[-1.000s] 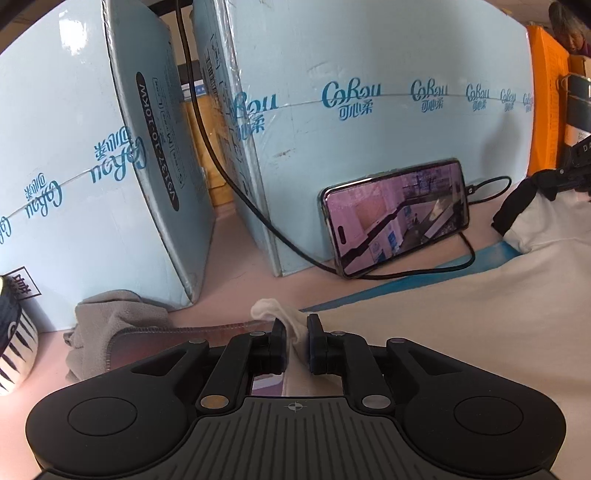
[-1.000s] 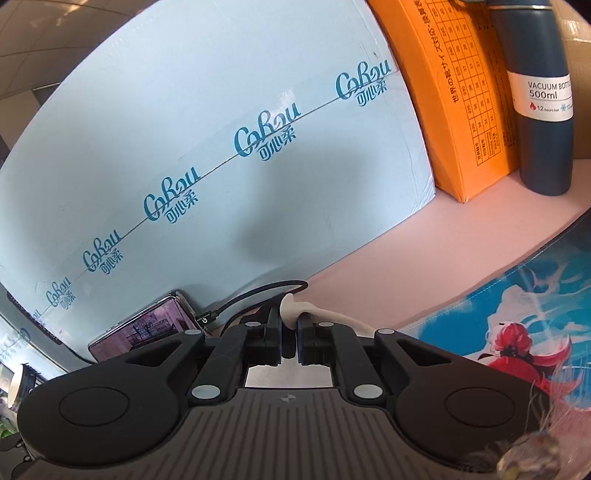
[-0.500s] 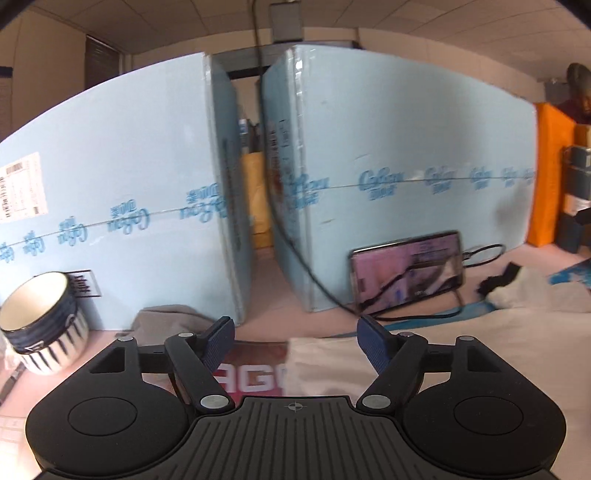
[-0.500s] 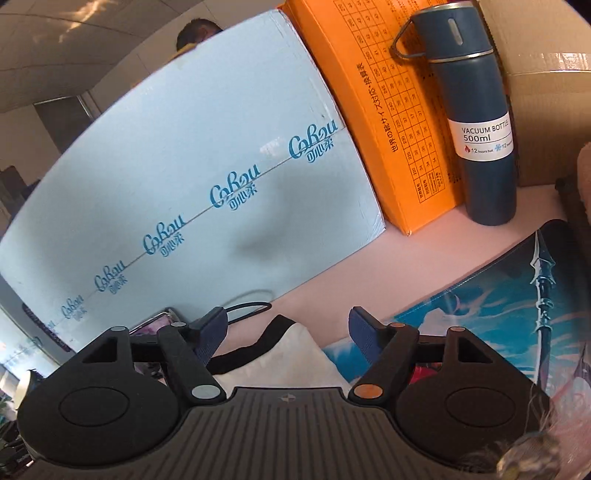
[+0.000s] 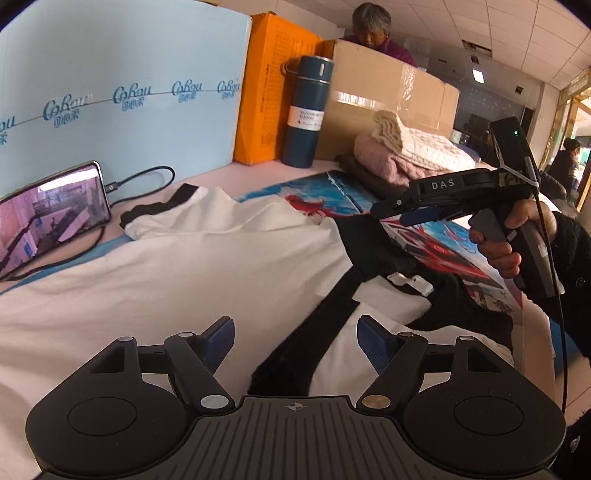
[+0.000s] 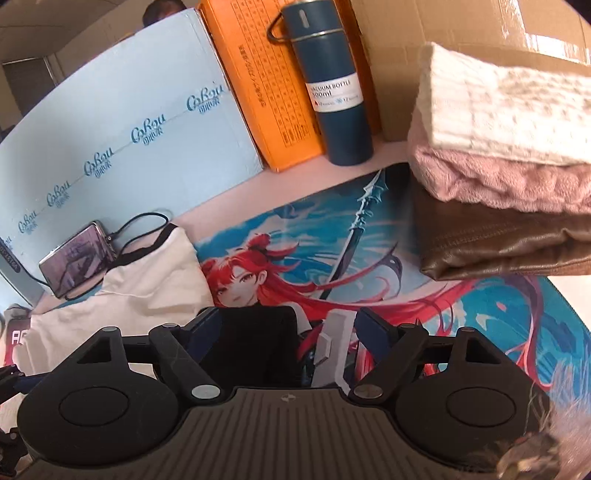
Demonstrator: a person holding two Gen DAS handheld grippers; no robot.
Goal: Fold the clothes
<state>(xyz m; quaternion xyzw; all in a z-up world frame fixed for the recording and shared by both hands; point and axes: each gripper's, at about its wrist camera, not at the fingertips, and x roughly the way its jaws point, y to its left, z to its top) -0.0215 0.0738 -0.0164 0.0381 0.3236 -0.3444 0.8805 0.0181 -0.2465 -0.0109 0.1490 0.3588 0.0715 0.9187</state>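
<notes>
A white garment [image 5: 184, 266] with black trim [image 5: 306, 350] lies spread over the table, one sleeve reaching toward the phone. My left gripper [image 5: 295, 332] hovers above it, open, with nothing pinched between its blue pads. In the left wrist view a hand carries my right gripper [image 5: 388, 214] over the garment's black collar area. In the right wrist view the right gripper [image 6: 286, 321] has its jaws opening. A black part of the garment [image 6: 258, 332] lies under the gap, and neither pad presses on it. The white sleeve [image 6: 147, 288] lies to its left.
A printed desk mat [image 6: 406, 266] covers the table. A stack of folded clothes [image 6: 498, 147] sits at the right. Behind stand a blue bottle [image 6: 332, 92], an orange box [image 5: 266, 92], a cardboard box [image 5: 388, 96] and light blue boxes. A corded phone [image 5: 51, 210] leans at left. A person [image 5: 373, 33] sits behind.
Both grippers were shut on a white cloth edge; both have let go and opened. The left view swung right, from the phone onto the garment. The right view pulled back and shifted right.
</notes>
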